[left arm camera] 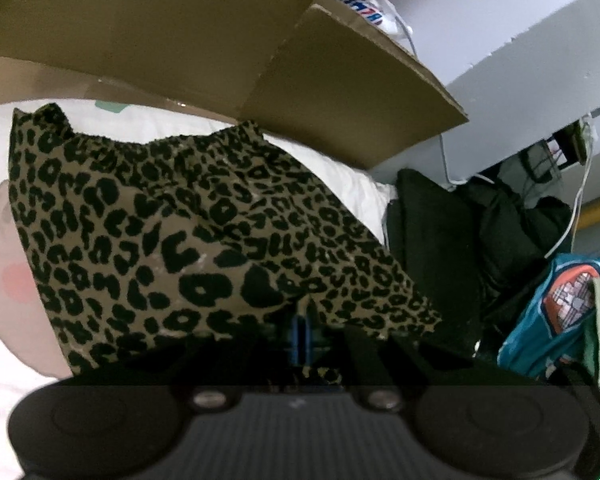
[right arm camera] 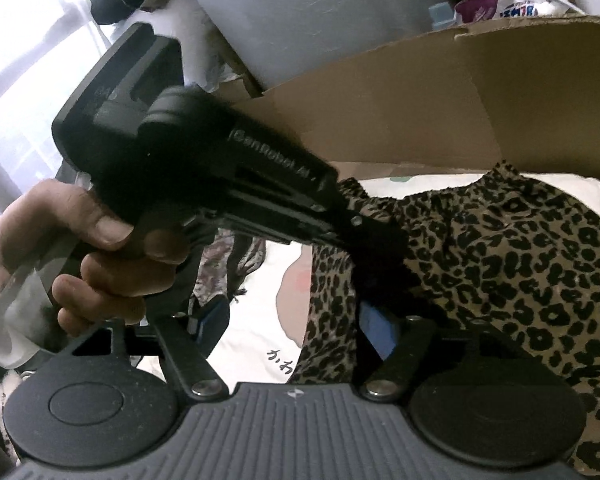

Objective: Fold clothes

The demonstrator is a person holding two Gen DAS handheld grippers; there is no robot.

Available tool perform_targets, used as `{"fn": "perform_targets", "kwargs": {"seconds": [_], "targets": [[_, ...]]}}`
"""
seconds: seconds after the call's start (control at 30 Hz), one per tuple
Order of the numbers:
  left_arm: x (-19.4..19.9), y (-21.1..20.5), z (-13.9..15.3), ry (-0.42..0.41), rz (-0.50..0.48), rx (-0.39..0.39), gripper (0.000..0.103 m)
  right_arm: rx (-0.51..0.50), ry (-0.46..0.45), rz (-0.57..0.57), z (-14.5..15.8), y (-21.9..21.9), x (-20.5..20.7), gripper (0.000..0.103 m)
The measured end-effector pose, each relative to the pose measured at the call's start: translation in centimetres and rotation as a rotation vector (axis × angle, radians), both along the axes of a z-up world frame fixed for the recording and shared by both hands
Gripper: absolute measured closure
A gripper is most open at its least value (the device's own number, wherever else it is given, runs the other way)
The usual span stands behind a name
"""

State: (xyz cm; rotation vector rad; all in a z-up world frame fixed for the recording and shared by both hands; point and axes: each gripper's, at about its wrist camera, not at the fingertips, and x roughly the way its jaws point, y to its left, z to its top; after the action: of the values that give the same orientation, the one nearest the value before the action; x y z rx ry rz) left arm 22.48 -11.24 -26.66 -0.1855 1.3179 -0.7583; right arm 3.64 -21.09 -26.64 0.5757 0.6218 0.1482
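The leopard-print garment [left arm camera: 188, 232], tan fabric with black spots and a gathered elastic edge along the top, hangs lifted above the white bedsheet [left arm camera: 4, 360] printed with pale pink shapes. In the left wrist view the cloth's lower edge drops straight into the left gripper [left arm camera: 300, 336], whose blue-padded jaws are pressed together on the fabric, with folds spilling to either side. From the right wrist view the same left gripper [right arm camera: 360, 232] shows as a black pistol-shaped tool, held by the person's left hand [right arm camera: 84, 252], and its tip bites into the garment [right arm camera: 500, 264] near the gathered edge. The right gripper [right arm camera: 296, 320] sits below: its jaws stand apart, one blue pad on the left in open air over the sheet, the other tucked against the cloth, which drapes over that side and down past the gripper body. A large brown cardboard box [left arm camera: 180, 32] with open flaps looms behind. Dark clothes [left arm camera: 460, 220] and a teal printed bag [left arm camera: 548, 312] lie beside the bed.
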Motion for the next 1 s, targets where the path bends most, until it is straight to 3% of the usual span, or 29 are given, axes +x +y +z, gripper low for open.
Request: {"fn": "perform_targets", "kwargs": {"seconds": [0.33, 0.37, 0.43, 0.7, 0.8, 0.83, 0.93, 1.0], "targets": [[0.0, 0.2, -0.1, 0.018, 0.020, -0.021, 0.100, -0.106, 0.048, -0.080, -0.4, -0.2, 0.2, 0.031], [-0.1, 0.1, 0.0, 0.020, 0.015, -0.023, 0.100, -0.112, 0.051, -0.085, -0.4, -0.2, 0.3, 0.034], [-0.3, -0.1, 0.0, 0.032, 0.011, -0.031, 0.100, -0.122, 0.055, -0.091, -0.5, -0.2, 0.6, 0.049], [-0.9, -0.6, 0.1, 0.086, -0.004, -0.066, 0.099, -0.163, 0.073, -0.120, -1.0, 0.0, 1.2, 0.062], [-1.1, -0.8, 0.1, 0.106, -0.009, -0.078, 0.097, -0.194, 0.068, -0.151, -1.2, -0.2, 1.2, 0.091], [-1.0, -0.7, 0.2, 0.117, -0.005, -0.092, 0.097, -0.206, 0.064, -0.161, -1.3, -0.3, 1.2, 0.094], [-0.7, -0.4, 0.4, 0.158, 0.018, -0.156, 0.088, -0.209, 0.062, -0.187, -1.5, -0.9, 1.0, 0.100], [-0.4, 0.1, 0.8, 0.185, 0.053, -0.223, 0.075, -0.190, 0.060, -0.203, -1.6, -1.3, 0.8, 0.100]]}}
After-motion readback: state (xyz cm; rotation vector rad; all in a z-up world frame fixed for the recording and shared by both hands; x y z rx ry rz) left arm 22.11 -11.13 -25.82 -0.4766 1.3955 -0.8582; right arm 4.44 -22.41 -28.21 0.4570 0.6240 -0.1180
